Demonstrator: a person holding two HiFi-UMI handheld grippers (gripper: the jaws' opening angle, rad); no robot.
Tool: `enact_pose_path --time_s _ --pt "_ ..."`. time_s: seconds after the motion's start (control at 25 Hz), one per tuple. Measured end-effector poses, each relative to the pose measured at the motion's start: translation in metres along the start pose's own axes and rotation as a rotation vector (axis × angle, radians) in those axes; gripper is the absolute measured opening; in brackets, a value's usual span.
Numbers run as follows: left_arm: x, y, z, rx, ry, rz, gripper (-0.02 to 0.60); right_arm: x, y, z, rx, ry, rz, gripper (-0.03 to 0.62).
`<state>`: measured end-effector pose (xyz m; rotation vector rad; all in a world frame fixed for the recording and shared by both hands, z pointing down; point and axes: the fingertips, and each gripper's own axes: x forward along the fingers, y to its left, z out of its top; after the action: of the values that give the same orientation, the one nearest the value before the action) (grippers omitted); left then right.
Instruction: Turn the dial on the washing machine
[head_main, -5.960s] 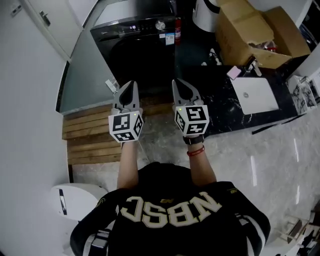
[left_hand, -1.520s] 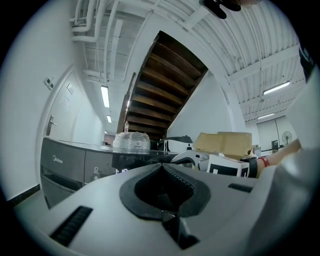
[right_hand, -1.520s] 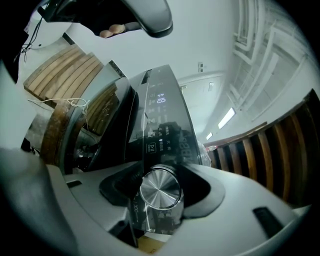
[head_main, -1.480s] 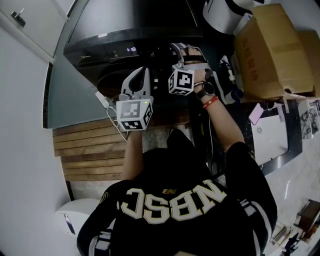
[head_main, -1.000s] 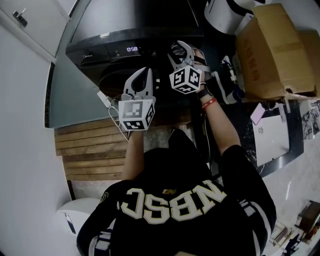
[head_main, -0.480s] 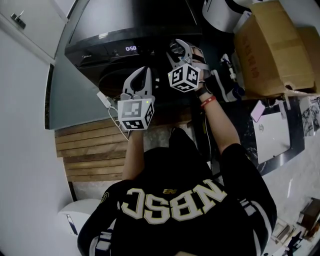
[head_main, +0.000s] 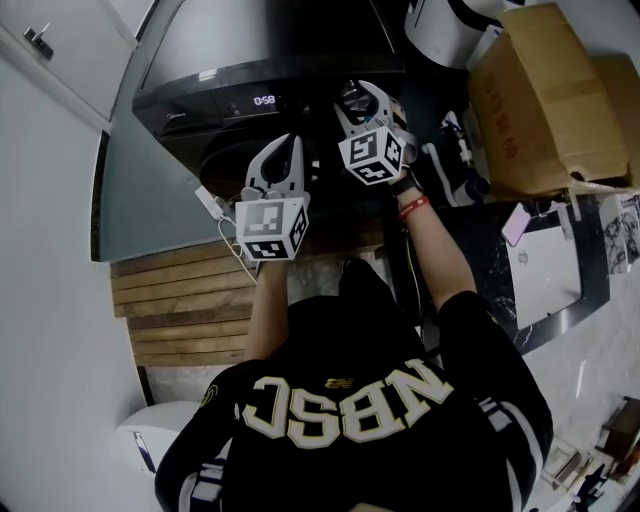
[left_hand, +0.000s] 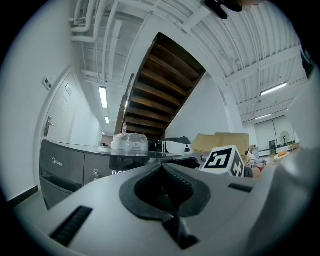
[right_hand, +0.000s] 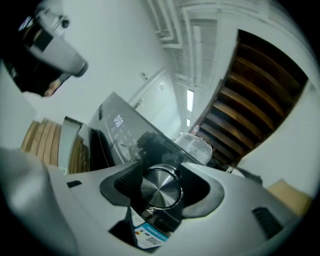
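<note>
The washing machine (head_main: 230, 60) stands dark and low in front of the person, and its lit display (head_main: 264, 100) is on the front panel. Just below that panel the left hand-held gripper (head_main: 285, 148) hangs idle in front of the door, its jaws pressed together with nothing between them; it has no part in the job.

To the right, at the panel's far end, the right hand-held gripper (head_main: 362, 96) is at the control. In the right gripper view the brushed-metal dial (right_hand: 160, 189) sits squarely between the two dark pads, one bearing on each side of its rim, so this gripper is pinching the dial, with a printed sticker (right_hand: 147, 234) just beneath it.

The step in hand looks like the turn itself — the grasp is made and the wrist is canted. What comes next, I judge, is a roll of the wrist about the dial's own axis with the pinch kept even — any sideways pull could make the pads slip off the smooth rim — then a check of the display before letting go.
</note>
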<state>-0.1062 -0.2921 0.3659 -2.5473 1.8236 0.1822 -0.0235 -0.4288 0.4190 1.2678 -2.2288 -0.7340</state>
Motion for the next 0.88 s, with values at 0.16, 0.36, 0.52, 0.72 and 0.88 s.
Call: enact_pose_path --time_s 0.16,0.36,0.52,0.72,0.88 --pt "-0.0001 0.002 0.0007 0.001 0.001 -0.002 0.014 -0.001 -0.0073 0.002 0.158 -0.01 -0.026 0.238" --pt "0.0022 0.0005 -0.0018 0.004 0.007 -0.014 0.014 -0.0006 -0.0065 0.0014 0.144 -0.005 -0.029 0.239" --pt "0.0035 -0.0005 -0.0022 0.006 0.009 -0.022 0.014 -0.0003 -0.0062 0.0014 0.145 -0.004 -0.034 0.239" --pt "0.0034 0.003 -0.0032 0.003 0.009 -0.02 0.014 0.0002 -0.0055 0.0014 0.154 -0.004 -0.036 0.239" --pt "0.0044 0.0024 -0.0022 0.005 0.006 -0.023 0.014 -0.0004 -0.0062 0.0015 0.169 -0.007 -0.04 0.239"
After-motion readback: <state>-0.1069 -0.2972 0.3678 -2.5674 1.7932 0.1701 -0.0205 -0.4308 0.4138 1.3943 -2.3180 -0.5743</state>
